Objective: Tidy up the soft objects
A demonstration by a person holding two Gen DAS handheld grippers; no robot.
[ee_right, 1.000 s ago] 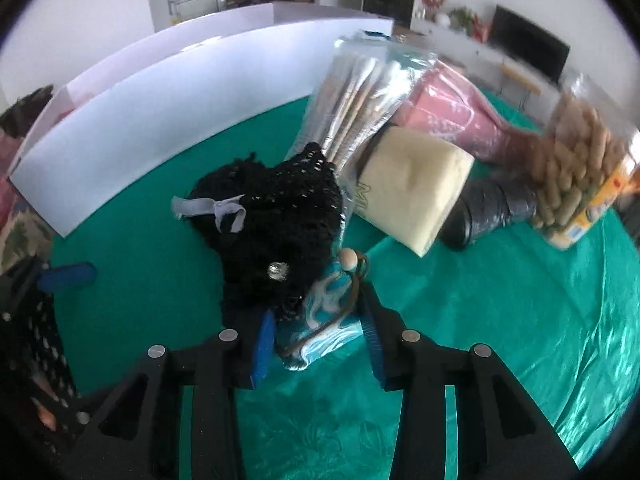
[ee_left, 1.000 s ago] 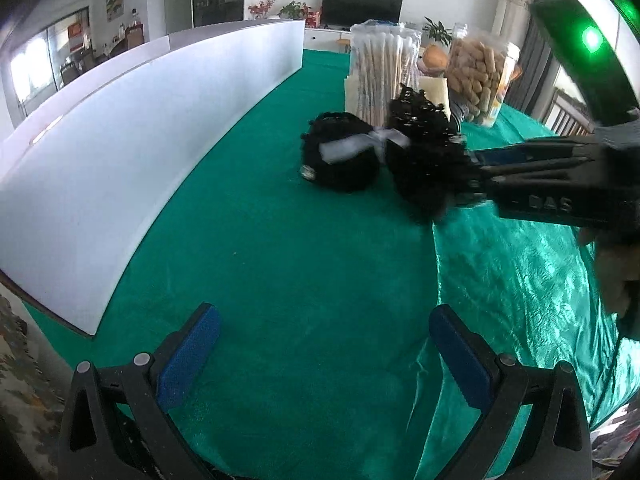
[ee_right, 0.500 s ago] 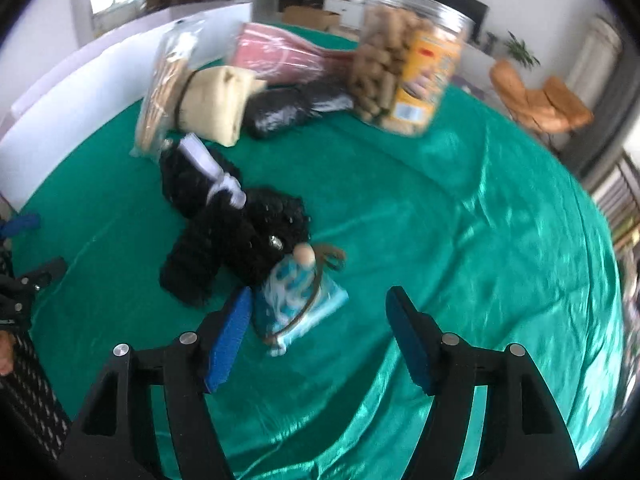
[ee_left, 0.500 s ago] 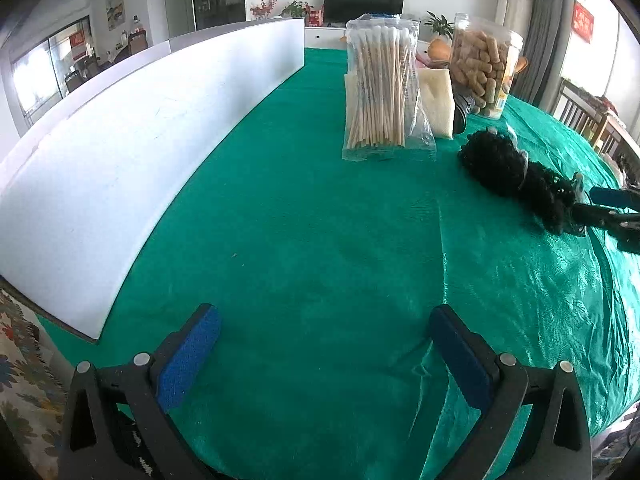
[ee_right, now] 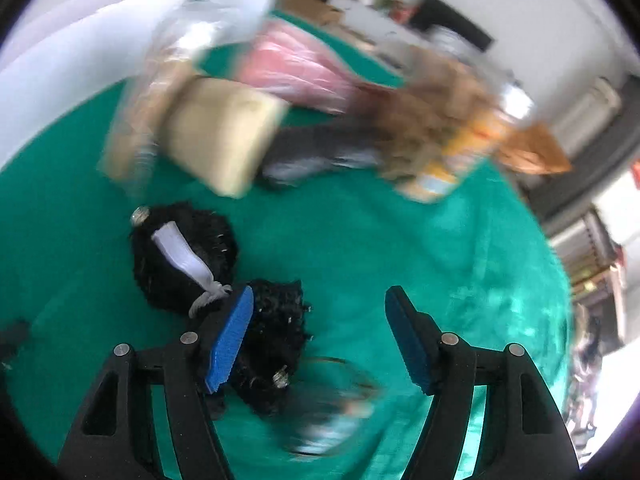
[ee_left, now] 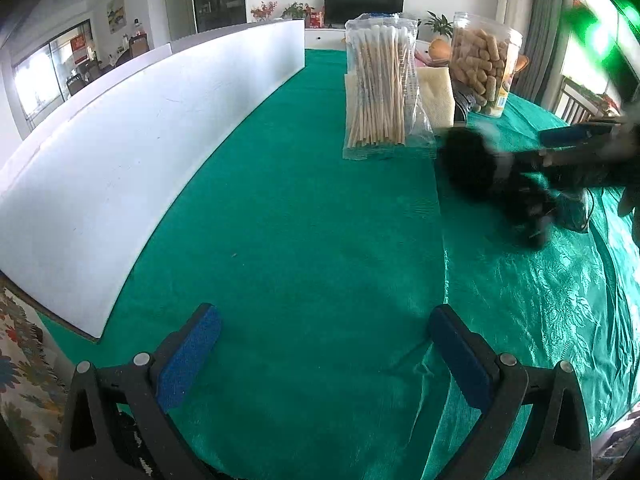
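Both grippers gape with nothing held: left gripper (ee_left: 324, 354) over bare green cloth (ee_left: 304, 216), right gripper (ee_right: 320, 336) above the black fuzzy bundle (ee_right: 192, 264); it looks light, squashy — pinch its narrow white-tied middle

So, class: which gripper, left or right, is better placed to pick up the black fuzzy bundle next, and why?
Right. The right gripper hangs open directly over the black fuzzy bundle, one pad already beside it. The left gripper is open over bare green cloth, with the bundle far ahead of it.
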